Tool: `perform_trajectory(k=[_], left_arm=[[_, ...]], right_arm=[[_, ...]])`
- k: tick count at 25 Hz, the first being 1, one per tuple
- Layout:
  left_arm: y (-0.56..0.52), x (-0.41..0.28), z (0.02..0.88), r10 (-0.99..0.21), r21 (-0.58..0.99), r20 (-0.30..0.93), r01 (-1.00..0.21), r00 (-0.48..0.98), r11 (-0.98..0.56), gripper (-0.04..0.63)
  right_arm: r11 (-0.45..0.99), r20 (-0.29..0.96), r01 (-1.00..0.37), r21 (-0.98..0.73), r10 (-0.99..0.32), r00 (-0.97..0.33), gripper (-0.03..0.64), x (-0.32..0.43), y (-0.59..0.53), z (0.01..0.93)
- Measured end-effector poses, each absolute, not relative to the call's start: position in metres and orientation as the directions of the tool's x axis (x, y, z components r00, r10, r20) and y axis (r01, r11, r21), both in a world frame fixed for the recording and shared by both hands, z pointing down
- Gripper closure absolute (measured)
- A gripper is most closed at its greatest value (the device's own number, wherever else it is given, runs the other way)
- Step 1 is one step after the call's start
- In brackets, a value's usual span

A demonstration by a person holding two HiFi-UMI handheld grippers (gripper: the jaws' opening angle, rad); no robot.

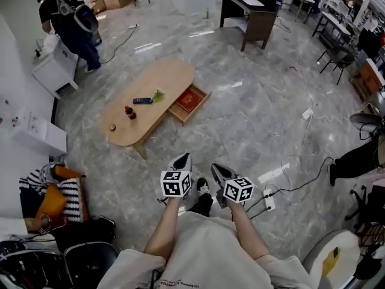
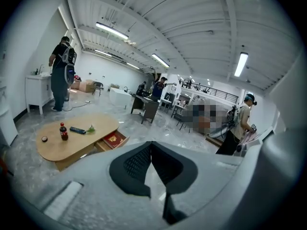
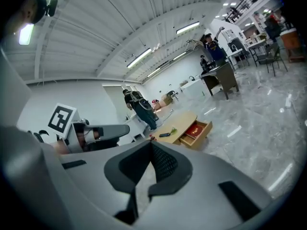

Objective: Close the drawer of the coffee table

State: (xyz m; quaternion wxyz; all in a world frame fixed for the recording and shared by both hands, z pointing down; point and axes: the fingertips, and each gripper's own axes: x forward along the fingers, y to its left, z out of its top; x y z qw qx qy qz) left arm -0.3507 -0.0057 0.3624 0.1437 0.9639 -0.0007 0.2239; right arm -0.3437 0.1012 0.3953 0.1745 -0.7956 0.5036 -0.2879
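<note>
We hold L hand-held gripper (image 1: 185, 158) & R hand-held gripper (image 1: 215, 168), jaws together, empty; drawer (image 1: 191, 103) open at counter (image 1: 153, 86) right side.

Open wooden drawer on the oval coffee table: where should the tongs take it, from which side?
The wooden drawer: front panel, mid-width, from the floor side facing away from the light oval coffee table. It is pulled out, that panel is flat and unobstructed, and the red book lies flat inside, so a central push should likely slide it straight in.

I log a tan wood coffee table (image 1: 163, 76), red book (image 1: 188, 99) in its tan drawer (image 1: 203, 99), grey veined floor (image 1: 252, 128).
</note>
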Motion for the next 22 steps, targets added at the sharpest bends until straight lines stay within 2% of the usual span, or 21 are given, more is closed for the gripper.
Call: perform_trajectory(k=[3, 5, 16, 22], left_arm=[[-0.014, -0.332, 0.358, 0.051, 0.292, 0.421, -0.082, 0.905, -0.953, 0.586], [-0.018, -0.32, 0.357, 0.048, 0.298, 0.414, -0.085, 0.909, -0.951, 0.586], [-0.032, -0.234, 0.361, 0.072, 0.356, 0.38, -0.074, 0.922, -0.932, 0.585], [-0.056, -0.194, 0.365, 0.027, 0.395, 0.369, -0.13, 0.929, -0.909, 0.586]], right_arm=[[-0.338, 0.169, -0.654, -0.676, -0.936, 0.308, 0.601, -0.33, 0.096, 0.377], [-0.325, 0.144, -0.638, -0.698, -0.937, 0.319, 0.601, -0.318, 0.097, 0.374], [-0.303, 0.165, -0.642, -0.704, -0.95, 0.266, 0.601, -0.247, 0.089, 0.385], [-0.327, 0.214, -0.612, -0.72, -0.944, 0.252, 0.601, -0.212, 0.084, 0.398]])
